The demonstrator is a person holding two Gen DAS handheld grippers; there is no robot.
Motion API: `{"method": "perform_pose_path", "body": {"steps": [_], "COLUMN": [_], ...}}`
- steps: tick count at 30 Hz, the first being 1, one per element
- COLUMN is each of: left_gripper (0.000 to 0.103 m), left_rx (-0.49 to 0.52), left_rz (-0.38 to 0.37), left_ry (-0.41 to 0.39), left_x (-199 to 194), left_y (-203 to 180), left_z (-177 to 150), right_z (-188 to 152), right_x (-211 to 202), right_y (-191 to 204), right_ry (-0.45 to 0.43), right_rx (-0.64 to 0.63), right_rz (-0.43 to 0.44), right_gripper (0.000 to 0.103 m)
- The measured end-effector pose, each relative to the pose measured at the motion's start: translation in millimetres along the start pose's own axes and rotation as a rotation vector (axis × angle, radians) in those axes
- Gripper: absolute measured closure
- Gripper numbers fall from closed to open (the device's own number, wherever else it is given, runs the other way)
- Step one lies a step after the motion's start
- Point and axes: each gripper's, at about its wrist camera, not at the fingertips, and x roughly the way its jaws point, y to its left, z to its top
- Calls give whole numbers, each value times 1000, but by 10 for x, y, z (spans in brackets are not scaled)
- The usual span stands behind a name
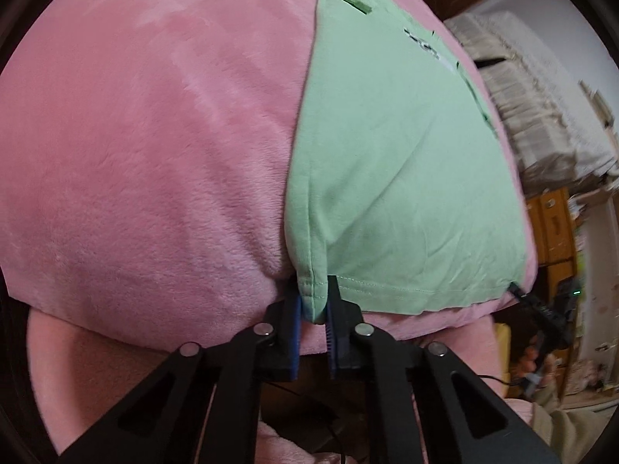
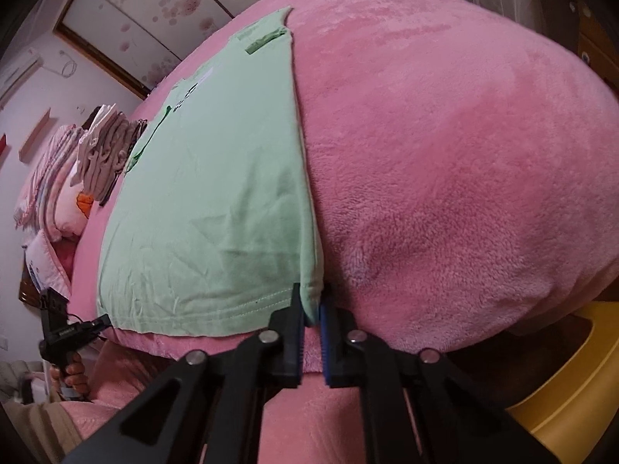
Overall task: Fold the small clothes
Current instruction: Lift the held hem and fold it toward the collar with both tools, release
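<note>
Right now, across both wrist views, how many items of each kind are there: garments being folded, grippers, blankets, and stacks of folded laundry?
Green t-shirt: 1
Grippers: 2, the left gripper and the right gripper, each shut on a near hem corner of the shirt
Pink fleece blanket: 1
Stack of folded clothes: 1
Total: 5

1. We see a bed covered by a pink plush blanket (image 1: 135, 147).
2. A light green garment (image 1: 387, 178) lies flat on it, hem at the near edge.
3. A stack of folded clothes (image 2: 104, 150) and pillows (image 2: 58, 193) sit beyond the garment.
</note>
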Motion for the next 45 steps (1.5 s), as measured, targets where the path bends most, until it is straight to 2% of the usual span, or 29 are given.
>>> {"method": "perform_pose_path", "body": {"steps": [2, 5, 9, 15, 20, 23, 28, 32, 36, 41, 45], "left_gripper": [97, 99, 99, 99, 99, 99, 99, 99, 99, 99, 99], "left_rx": [9, -12, -101, -137, -169, -192, -201, -219, -226, -246, -262], "left_rz": [45, 65, 15, -10, -58, -93, -86, -72, -45, -13, 27], "left_ry": [6, -4, -66, -136, -197, -226, -312, -354, -366, -368, -339], "left_x": [-26, -86, -280, -625, -905, -1010, -1178, -1146, -911, -453, -26], "left_y": [-90, -143, -147, -267, -458, -578, -773, -842, -997, -1134, -1096], "left_z": [22, 49, 109, 250, 504, 744, 1390, 2005, 2742, 3539, 4029], "right_z": [1, 23, 77, 219, 479, 760, 1435, 2012, 2685, 3296, 3746], "right_x": [-41, -153, -280, -521, -779, -890, -969, -863, -457, 78, 603], "right_y": [66, 148, 185, 355, 585, 728, 851, 906, 909, 872, 754], "right_ry": [-15, -47, -78, -135, -228, -279, -359, -404, -401, -390, -358], "right_rx": [-31, -60, -56, -73, -90, -104, -83, -59, 0, 53, 112], "right_rz": [-21, -27, -7, 54, 129, 152, 179, 153, 122, 63, 24], "right_gripper": [100, 100, 100, 100, 100, 100, 100, 100, 100, 100, 100]}}
